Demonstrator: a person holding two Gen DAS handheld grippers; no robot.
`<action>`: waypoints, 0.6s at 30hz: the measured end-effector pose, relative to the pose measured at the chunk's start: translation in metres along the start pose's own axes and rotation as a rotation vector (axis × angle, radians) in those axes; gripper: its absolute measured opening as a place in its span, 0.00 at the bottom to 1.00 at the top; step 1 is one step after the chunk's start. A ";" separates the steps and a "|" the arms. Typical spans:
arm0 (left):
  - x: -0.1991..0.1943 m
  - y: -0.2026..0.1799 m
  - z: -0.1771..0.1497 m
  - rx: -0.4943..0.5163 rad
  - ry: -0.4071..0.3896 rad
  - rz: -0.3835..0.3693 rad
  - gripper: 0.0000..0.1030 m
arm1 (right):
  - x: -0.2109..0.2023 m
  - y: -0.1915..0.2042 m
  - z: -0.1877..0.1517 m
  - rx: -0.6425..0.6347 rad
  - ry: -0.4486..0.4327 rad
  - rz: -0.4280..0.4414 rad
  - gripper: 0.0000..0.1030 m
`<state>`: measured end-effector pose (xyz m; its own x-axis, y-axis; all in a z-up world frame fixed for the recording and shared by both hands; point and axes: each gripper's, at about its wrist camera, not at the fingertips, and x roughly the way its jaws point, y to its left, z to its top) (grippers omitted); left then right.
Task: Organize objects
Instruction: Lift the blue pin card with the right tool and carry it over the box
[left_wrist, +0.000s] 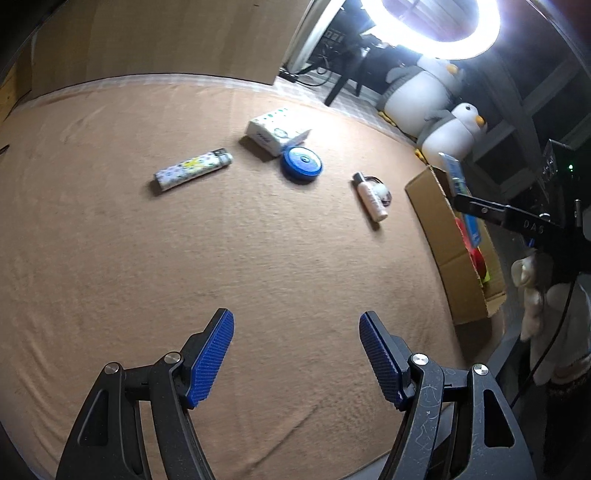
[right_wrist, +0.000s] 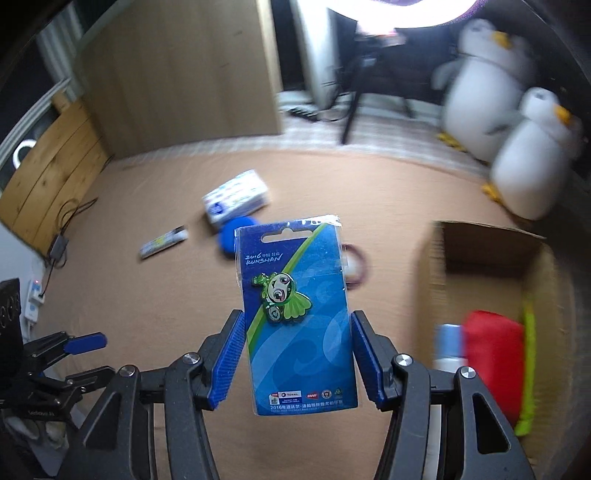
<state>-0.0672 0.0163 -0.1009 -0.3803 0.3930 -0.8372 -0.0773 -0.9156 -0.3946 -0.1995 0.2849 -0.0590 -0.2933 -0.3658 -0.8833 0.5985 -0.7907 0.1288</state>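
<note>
In the right wrist view we see the right gripper (right_wrist: 297, 343) at the bottom centre of the frame, its two blue pads pressed against the long edges of a blue pin card (right_wrist: 295, 314) that stands upright between them. The jaws are about half open, set by the card's width. The card carries a green mascot pin and the words "2016 Kunshan". It hangs above the tan blanket (right_wrist: 147, 295), just left of the cardboard box (right_wrist: 491, 254) at the right of the frame. Inside the box lie a red item (right_wrist: 495, 350), something lime green along its right wall, and a white bottle with a blue top; blur hides their detail.

In the left wrist view the left gripper (left_wrist: 296, 354) sits at the bottom centre with its jaws wide apart and nothing between them, only bare blanket beneath. In the upper middle of that frame lie a patterned lighter (left_wrist: 194, 169), a tissue pack (left_wrist: 275, 131) and a round blue tin (left_wrist: 301, 164) touching the pack's near corner. Further right, a small pale tube (left_wrist: 370, 197) rests beside a hair tie (left_wrist: 384, 192), near the box's left wall. At the right edge the card shows again, gripped over the box. Two plush penguins (left_wrist: 436, 96) stand at the upper right.
</note>
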 end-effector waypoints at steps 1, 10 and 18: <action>0.001 -0.002 0.001 0.003 0.001 -0.002 0.72 | -0.004 -0.012 -0.001 0.020 -0.005 -0.014 0.51; 0.010 -0.018 0.008 0.028 0.006 -0.004 0.72 | -0.021 -0.095 -0.013 0.156 -0.019 -0.108 0.51; 0.016 -0.028 0.011 0.042 0.008 -0.009 0.72 | -0.016 -0.128 -0.021 0.209 0.002 -0.135 0.51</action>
<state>-0.0807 0.0469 -0.0990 -0.3718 0.4019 -0.8368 -0.1197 -0.9146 -0.3861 -0.2560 0.4022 -0.0704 -0.3588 -0.2489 -0.8996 0.3868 -0.9168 0.0994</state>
